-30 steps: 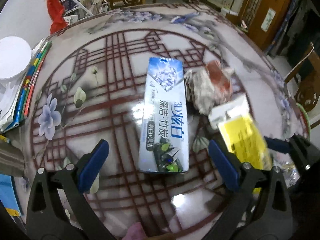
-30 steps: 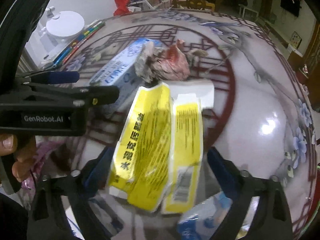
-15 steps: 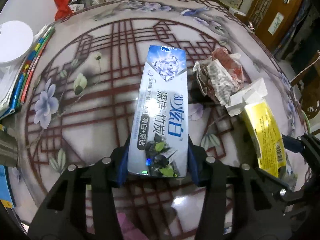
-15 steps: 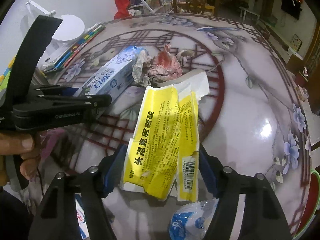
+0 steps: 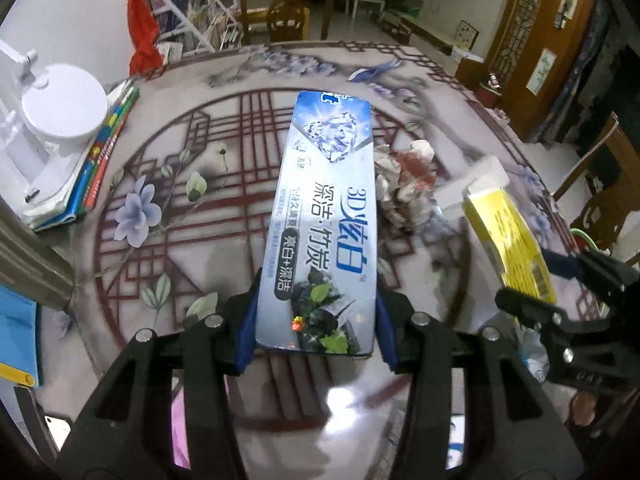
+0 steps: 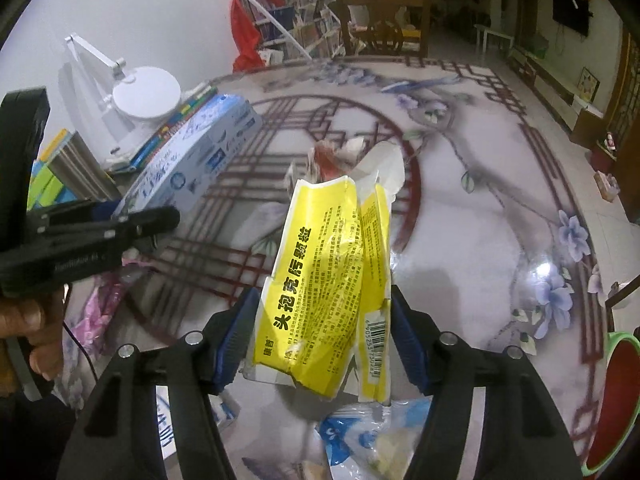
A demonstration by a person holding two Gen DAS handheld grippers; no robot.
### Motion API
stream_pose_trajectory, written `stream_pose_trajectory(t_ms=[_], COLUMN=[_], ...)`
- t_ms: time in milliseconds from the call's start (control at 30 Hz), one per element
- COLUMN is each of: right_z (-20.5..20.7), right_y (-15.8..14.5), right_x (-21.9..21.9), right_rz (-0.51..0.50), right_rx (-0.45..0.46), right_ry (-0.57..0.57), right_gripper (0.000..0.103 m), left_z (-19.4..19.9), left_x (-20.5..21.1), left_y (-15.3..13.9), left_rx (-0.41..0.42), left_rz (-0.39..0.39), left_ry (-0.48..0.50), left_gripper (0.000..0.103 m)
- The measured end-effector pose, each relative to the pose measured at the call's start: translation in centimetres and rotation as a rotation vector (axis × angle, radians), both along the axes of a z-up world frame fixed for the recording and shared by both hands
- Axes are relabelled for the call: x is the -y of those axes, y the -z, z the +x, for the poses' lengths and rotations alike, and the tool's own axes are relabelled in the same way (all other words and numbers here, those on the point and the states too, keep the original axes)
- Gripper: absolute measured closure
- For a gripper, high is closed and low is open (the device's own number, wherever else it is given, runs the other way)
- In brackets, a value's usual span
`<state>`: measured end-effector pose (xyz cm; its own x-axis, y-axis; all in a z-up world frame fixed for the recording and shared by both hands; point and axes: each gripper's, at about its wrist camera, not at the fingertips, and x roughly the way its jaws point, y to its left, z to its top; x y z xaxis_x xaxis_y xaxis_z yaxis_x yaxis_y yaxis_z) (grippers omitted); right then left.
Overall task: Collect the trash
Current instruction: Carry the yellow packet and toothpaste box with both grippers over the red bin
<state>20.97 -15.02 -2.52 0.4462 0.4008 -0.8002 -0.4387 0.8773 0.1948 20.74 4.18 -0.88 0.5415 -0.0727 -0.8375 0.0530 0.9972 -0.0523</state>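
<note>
- Left gripper (image 5: pixel 316 330): jaws have just closed, pads clamping the blue toothpaste box (image 5: pixel 324 216) near its end, lifted above the round table (image 5: pixel 168 184).
- Right gripper (image 6: pixel 320 340): jaws have just been closing, gripping the torn yellow carton (image 6: pixel 328 280).
- Beyond: crumpled wrapper (image 5: pixel 404 184) on the table; white lamp (image 5: pixel 60 104) on books at the left.

A glossy flower-patterned round table (image 5: pixel 192 240) carries crumpled wrappers (image 5: pixel 404 184), stacked books (image 5: pixel 104 148) and a white lamp base (image 5: pixel 64 108).

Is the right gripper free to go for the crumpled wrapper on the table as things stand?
Probably not: the right gripper is already shut on the yellow packet, so the crumpled wrapper must wait until that is dropped.
</note>
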Motion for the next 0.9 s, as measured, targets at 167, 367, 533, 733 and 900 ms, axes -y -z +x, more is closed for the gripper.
stream_pose_trajectory(t_ms=[167, 367, 533, 733, 900], right_z=[-1.2, -2.7, -4.1, -5.9, -6.9], right_y=[-1.9, -4.5, -5.6, -6.4, -6.8], right_x=[1.3, 4.0, 7.7, 12.7, 17.2], right_rz=[0.027, 0.055, 0.083, 0.101, 0.096], right_rx=[0.030, 0.081, 0.103, 0.124, 0.149], right_ry=[0.006, 0.027, 0.075, 0.145, 0.213], right_gripper=[0.041, 0.041, 0.041, 0.041, 0.041], left_z=[-2.1, -4.3, -4.7, -5.4, -5.7], left_x=[1.1, 2.7, 5.3, 9.7, 14.0], left_y=[-1.4, -4.2, -6.1, -7.0, -7.8], left_rx=[0.030, 0.074, 0.090, 0.091, 0.104], left_rz=[-0.008, -0.029, -0.066, -0.112, -0.137], left_ry=[0.012, 0.040, 0.088, 0.162, 0.237], left_gripper=[0.057, 0.057, 0.057, 0.057, 0.057])
